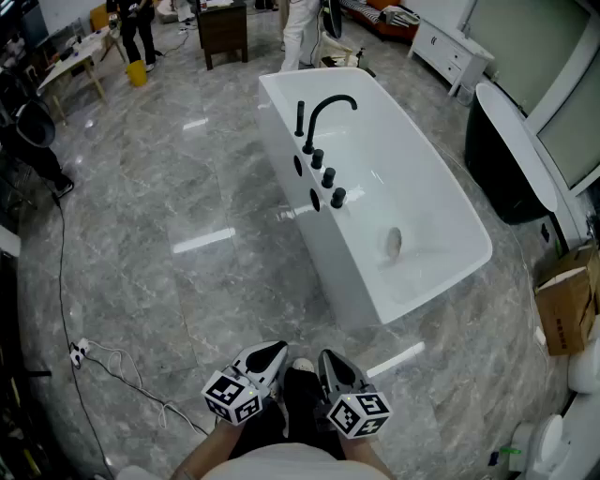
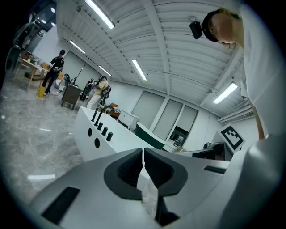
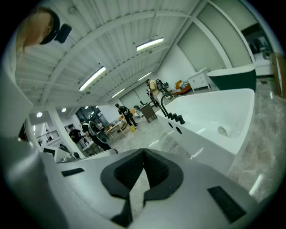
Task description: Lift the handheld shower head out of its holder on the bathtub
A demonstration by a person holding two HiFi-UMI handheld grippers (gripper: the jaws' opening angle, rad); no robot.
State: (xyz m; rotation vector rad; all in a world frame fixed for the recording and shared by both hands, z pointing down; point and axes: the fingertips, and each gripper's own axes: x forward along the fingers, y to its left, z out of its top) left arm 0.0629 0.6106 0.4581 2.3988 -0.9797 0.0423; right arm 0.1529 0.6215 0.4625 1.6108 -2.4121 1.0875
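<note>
A white freestanding bathtub (image 1: pixel 412 197) stands mid-floor. On its left rim are a black arched spout (image 1: pixel 328 108), three black knobs (image 1: pixel 328 176) and the slim black handheld shower head (image 1: pixel 300 119), upright in its holder. Both grippers are far from it, low in the head view near the person's feet. My left gripper (image 1: pixel 275 351) and right gripper (image 1: pixel 327 356) are side by side, both shut with nothing between the jaws. The left gripper view shows the tub (image 2: pixel 111 141) and the shower head (image 2: pixel 94 116) ahead past the shut jaws. The right gripper view has the tub (image 3: pixel 214 118) to the right.
A dark tub (image 1: pixel 511 159) and a cardboard box (image 1: pixel 567 305) stand at the right. A white cabinet (image 1: pixel 452 52) is behind the tub. A white cable (image 1: pixel 108 364) trails over the grey marble floor at the left. People, a dark table (image 1: pixel 223 28) and a yellow bucket (image 1: pixel 138 73) are at the back.
</note>
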